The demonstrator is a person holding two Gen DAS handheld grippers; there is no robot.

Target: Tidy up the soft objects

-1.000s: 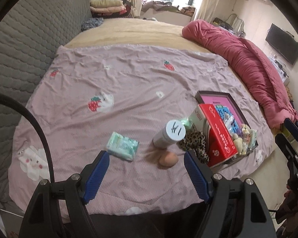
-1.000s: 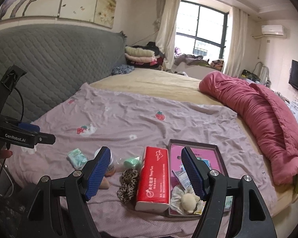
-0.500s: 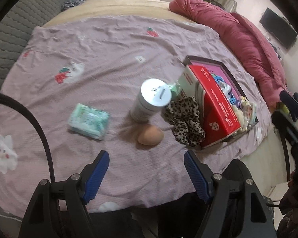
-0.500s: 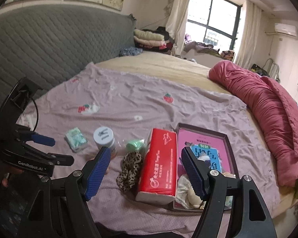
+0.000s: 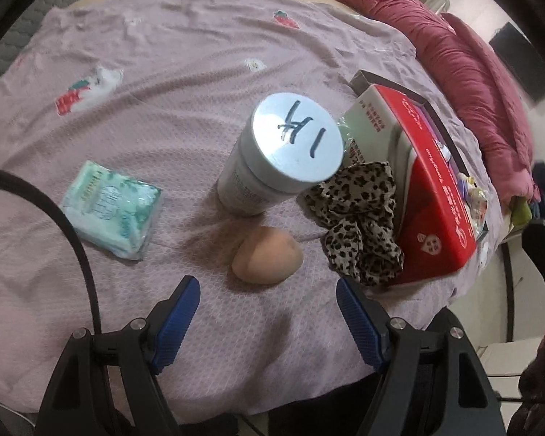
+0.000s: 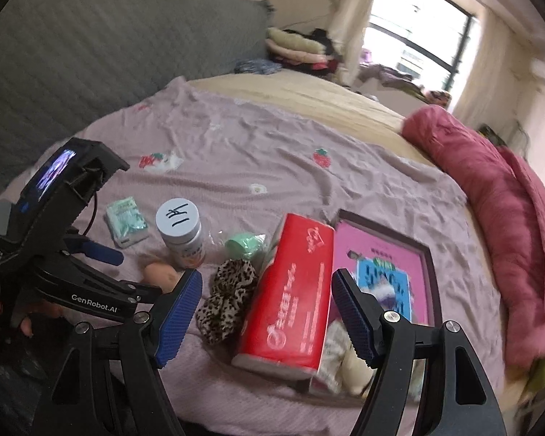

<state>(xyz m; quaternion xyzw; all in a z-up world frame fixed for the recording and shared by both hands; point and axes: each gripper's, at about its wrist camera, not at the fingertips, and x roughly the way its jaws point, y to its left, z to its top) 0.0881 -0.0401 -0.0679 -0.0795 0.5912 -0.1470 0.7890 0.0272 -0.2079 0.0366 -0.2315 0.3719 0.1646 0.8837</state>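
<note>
On the lilac bedsheet lie a peach egg-shaped sponge (image 5: 267, 259) (image 6: 158, 273), a leopard-print scrunchie (image 5: 359, 218) (image 6: 227, 299), a pale green tissue pack (image 5: 110, 209) (image 6: 126, 221) and a mint green roll (image 6: 244, 246). A red tissue box (image 5: 432, 196) (image 6: 294, 298) leans on a dark tray (image 6: 427, 254) with soft items in it. My left gripper (image 5: 269, 299) hangs open just short of the sponge, nothing between its fingers. My right gripper (image 6: 267, 296) stands open above the red box.
A white bottle (image 5: 272, 160) (image 6: 181, 234) with a marked lid stands right behind the sponge. A rolled pink quilt (image 6: 508, 218) lies along the right of the bed, a grey padded headboard (image 6: 109, 54) at the left. The bed's near edge is just below both grippers.
Both grippers have sunk and tilted down toward the bed. The sponge, bottle and scrunchie now loom larger in the left wrist view. Both stay open.
</note>
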